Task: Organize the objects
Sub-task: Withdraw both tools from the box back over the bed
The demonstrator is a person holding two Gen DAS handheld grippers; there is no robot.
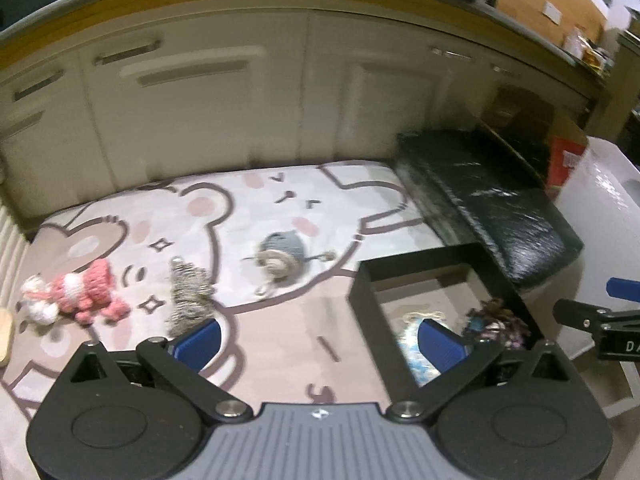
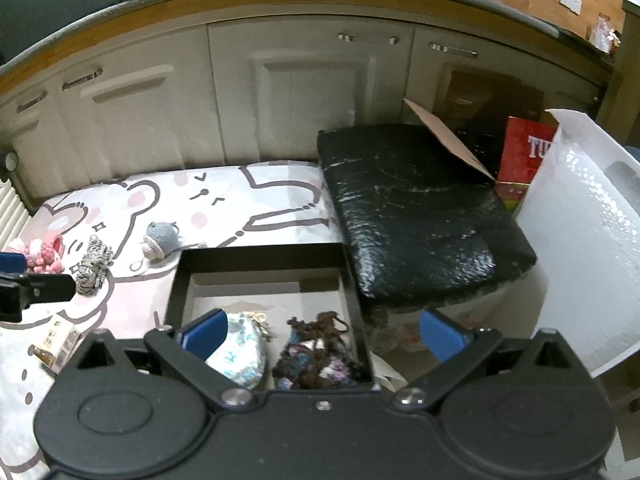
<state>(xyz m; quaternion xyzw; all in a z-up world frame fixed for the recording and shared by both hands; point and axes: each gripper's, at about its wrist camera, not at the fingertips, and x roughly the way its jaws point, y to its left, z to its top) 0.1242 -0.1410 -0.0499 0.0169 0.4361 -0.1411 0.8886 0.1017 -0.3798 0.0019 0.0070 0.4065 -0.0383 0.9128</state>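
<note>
A cartoon bear mat [image 1: 280, 340] covers the floor in front of cream cabinets [image 2: 280, 100]. On it lie a pink knitted toy [image 1: 80, 296], a grey striped toy [image 1: 188, 292] and a blue-grey knitted mouse [image 1: 280, 256], each apart from the others. A black box [image 2: 176, 288] sits at the mat's edge, just beside a black cushioned stool [image 2: 420, 208], and holds a pale blue pouch [image 2: 240, 352] and a dark woolly toy [image 2: 320, 352] side by side. The left gripper [image 1: 318, 340] hangs over the mat, jaws spread, gripping nothing. The right gripper [image 2: 324, 334] hovers above the box, likewise spread and empty.
</note>
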